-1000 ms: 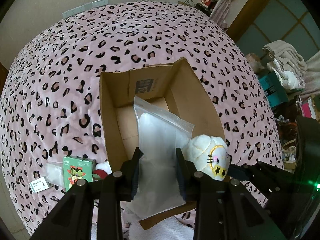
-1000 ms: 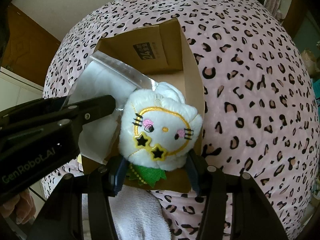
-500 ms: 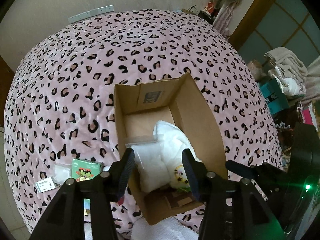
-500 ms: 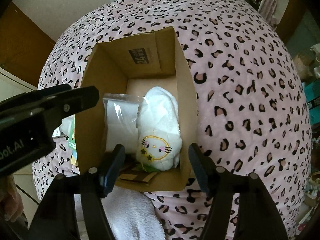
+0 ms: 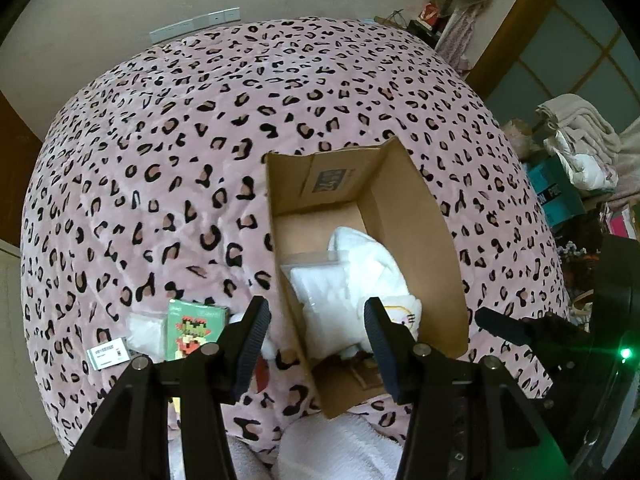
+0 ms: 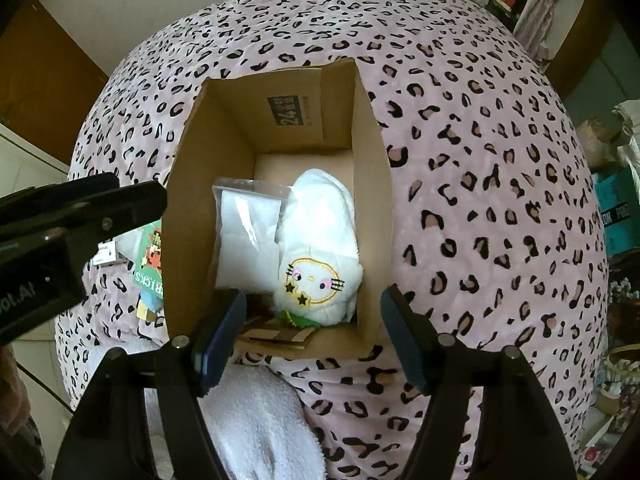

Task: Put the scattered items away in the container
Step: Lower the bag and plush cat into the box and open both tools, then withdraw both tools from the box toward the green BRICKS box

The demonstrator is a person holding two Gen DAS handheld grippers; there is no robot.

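An open cardboard box (image 5: 420,200) (image 6: 368,168) stands on the pink leopard-print bedspread. Inside lie a clear plastic bag (image 5: 320,284) (image 6: 244,236) and a white plush cat (image 5: 384,276) (image 6: 316,256) with star glasses. My left gripper (image 5: 316,320) is open and empty, above the box's near left wall. My right gripper (image 6: 312,312) is open and empty, above the box's near end. Left of the box lie a green bricks box (image 5: 192,328) (image 6: 150,252), a white packet (image 5: 142,330) and a small label card (image 5: 108,354).
A white towel (image 6: 256,420) (image 5: 340,452) lies at the bed's near edge below the box. Clutter, folded towels and a teal box (image 5: 560,192) stand off the bed's right side. A wall runs behind the bed.
Both grippers let go: the bag and the plush cat dropped into the box. Both grippers then opened wide and pulled up and back from the box.
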